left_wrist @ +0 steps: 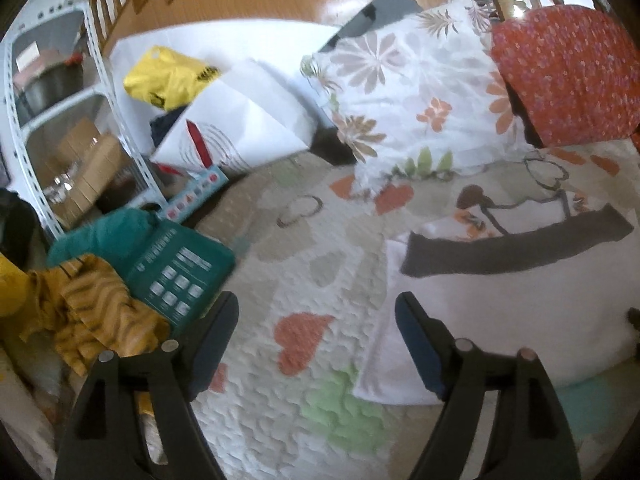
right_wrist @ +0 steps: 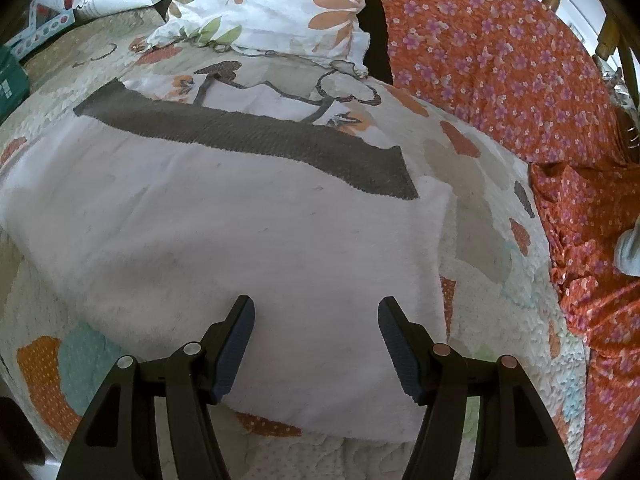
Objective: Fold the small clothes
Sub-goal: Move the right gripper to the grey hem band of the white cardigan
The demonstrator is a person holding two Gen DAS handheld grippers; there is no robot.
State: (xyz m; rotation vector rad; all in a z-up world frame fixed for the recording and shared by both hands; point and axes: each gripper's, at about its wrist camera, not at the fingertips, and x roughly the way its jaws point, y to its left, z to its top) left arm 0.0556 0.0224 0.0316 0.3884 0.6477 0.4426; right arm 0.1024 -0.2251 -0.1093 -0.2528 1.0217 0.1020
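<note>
A white fluffy garment [right_wrist: 224,240] with a dark brown band [right_wrist: 248,136] along its far edge lies flat on the patterned quilt [right_wrist: 480,216]. It also shows in the left wrist view [left_wrist: 500,312], with the band [left_wrist: 516,246] at its far side. My right gripper [right_wrist: 316,312] is open and empty, just above the garment's near part. My left gripper [left_wrist: 316,312] is open and empty over the quilt [left_wrist: 304,264], its right finger at the garment's left edge.
A floral pillow [left_wrist: 404,92] and an orange flowered cloth [right_wrist: 520,80] lie at the far side. A teal box [left_wrist: 176,276], a mustard striped cloth [left_wrist: 92,312], a yellow bag [left_wrist: 168,76] and a white shelf rack [left_wrist: 60,128] are at the left.
</note>
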